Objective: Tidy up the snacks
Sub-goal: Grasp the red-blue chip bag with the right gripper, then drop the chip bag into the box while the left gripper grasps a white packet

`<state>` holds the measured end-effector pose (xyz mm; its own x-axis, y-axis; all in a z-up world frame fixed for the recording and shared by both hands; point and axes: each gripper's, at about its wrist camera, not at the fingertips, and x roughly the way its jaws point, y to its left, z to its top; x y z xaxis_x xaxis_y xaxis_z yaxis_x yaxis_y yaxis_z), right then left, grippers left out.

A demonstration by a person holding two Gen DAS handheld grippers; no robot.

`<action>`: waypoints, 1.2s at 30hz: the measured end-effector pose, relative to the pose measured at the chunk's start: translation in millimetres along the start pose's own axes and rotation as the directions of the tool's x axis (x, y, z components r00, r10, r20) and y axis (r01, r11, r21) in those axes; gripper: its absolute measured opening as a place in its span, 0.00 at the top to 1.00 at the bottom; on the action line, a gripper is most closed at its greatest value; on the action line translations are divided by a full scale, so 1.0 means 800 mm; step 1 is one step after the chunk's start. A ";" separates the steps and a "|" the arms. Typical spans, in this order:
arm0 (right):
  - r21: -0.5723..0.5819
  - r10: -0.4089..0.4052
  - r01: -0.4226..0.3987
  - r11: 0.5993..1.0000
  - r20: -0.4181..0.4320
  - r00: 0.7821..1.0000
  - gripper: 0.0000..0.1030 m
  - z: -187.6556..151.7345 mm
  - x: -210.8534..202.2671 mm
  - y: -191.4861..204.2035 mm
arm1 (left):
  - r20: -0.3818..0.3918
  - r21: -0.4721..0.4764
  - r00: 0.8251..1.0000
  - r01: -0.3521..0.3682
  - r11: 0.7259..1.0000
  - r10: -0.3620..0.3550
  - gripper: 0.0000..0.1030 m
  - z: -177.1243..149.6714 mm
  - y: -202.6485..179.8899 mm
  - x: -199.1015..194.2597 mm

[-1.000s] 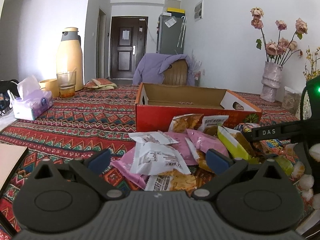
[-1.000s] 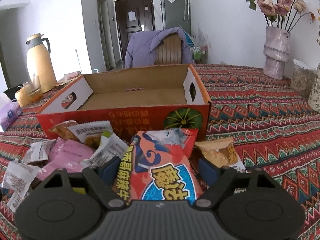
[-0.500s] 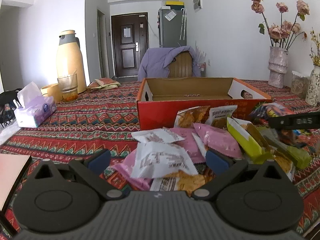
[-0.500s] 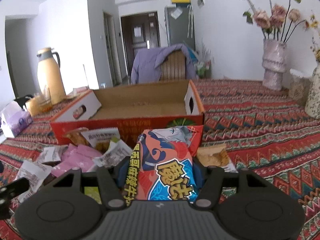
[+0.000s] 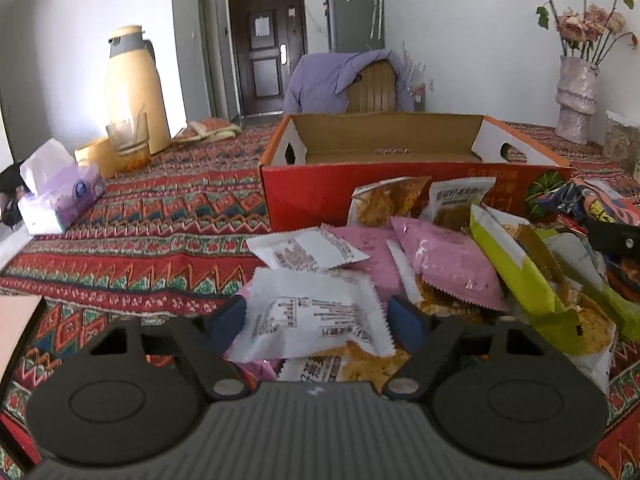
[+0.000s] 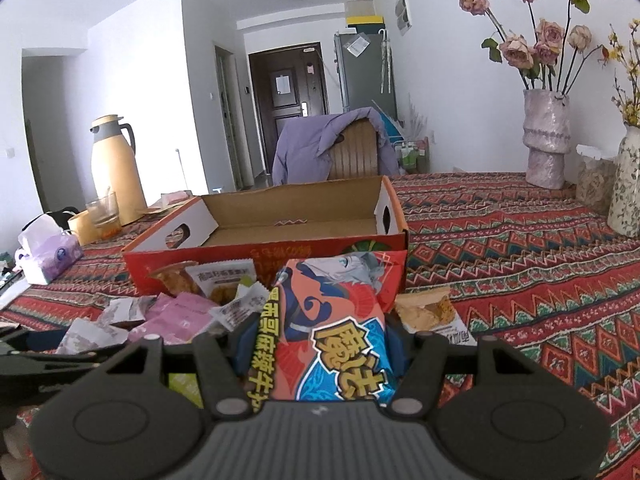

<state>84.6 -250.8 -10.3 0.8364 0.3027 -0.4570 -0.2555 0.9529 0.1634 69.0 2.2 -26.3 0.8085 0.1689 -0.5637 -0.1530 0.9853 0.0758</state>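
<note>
A pile of snack packets lies on the patterned tablecloth in front of an open, empty orange cardboard box. My left gripper has its fingers close on either side of a white packet at the near edge of the pile. My right gripper is shut on a large red and blue snack bag, held above the table before the box. That bag also shows at the right edge of the left wrist view.
A tan thermos, a glass and a tissue box stand at the left. A vase of dried roses and a second vase stand at the right. A chair with a purple jacket is behind the box.
My right gripper closed on the red and blue bag and lifted it. My left gripper moved forward and narrowed its fingers around the white packet.
</note>
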 end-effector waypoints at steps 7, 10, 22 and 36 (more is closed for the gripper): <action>0.003 0.014 -0.014 1.000 0.004 1.000 0.41 -0.005 -0.003 -0.001 | -0.003 -0.012 1.000 0.001 1.000 -0.001 0.41 0.000 0.002 0.000; 0.005 0.015 -0.015 1.000 0.007 1.000 0.41 -0.005 -0.004 -0.001 | 0.006 -0.018 1.000 0.014 1.000 -0.014 0.44 0.001 0.004 -0.003; 0.008 0.020 -0.021 1.000 0.023 1.000 0.41 -0.005 -0.010 -0.003 | 0.042 -0.041 0.998 0.049 0.998 -0.047 0.46 0.006 0.009 -0.027; -0.049 0.023 -0.015 0.999 0.156 0.987 0.41 0.054 -0.012 0.004 | 0.176 -0.042 0.981 0.092 0.995 -0.084 0.46 0.071 0.007 -0.047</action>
<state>96.5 -251.7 32.2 0.8959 0.3174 -0.3107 -0.2917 0.9480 0.1273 70.2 3.0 42.1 0.9058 0.0877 -0.4146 -0.1015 0.9948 -0.0113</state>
